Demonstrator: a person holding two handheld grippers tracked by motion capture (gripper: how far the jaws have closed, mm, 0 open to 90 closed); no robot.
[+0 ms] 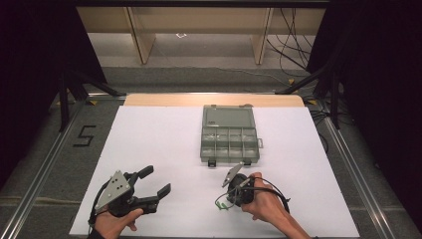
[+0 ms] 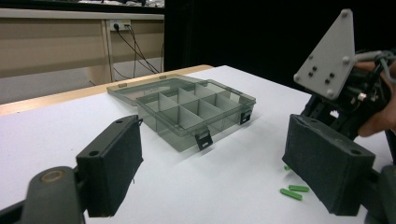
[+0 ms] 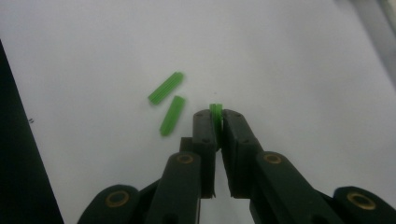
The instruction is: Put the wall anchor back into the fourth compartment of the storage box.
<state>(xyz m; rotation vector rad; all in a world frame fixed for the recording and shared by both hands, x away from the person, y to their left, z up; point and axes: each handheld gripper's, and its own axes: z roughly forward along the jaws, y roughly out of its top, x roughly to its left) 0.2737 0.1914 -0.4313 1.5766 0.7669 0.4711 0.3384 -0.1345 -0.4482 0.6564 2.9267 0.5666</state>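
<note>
1 plug is pinched in your right gripper for the open box; your left gripper gapes empty.

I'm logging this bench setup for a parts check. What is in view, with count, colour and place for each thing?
Box: one, clear grey, lid open, compartments look empty, middle of the table toward the far edge.
Held plug: one, green, pinched between the right gripper's fingers.
Loose plugs: two, green, lying on the sheet just beside the right gripper's tips.
Sheet: one, white, covering the table.
Table: one, wooden edge showing past the sheet's far side.
Left gripper: one, black, open and empty, near left of the sheet.
Right gripper: one, black, shut on the held plug, near right.
Hands: two, one on each gripper, at the near edge.
</note>
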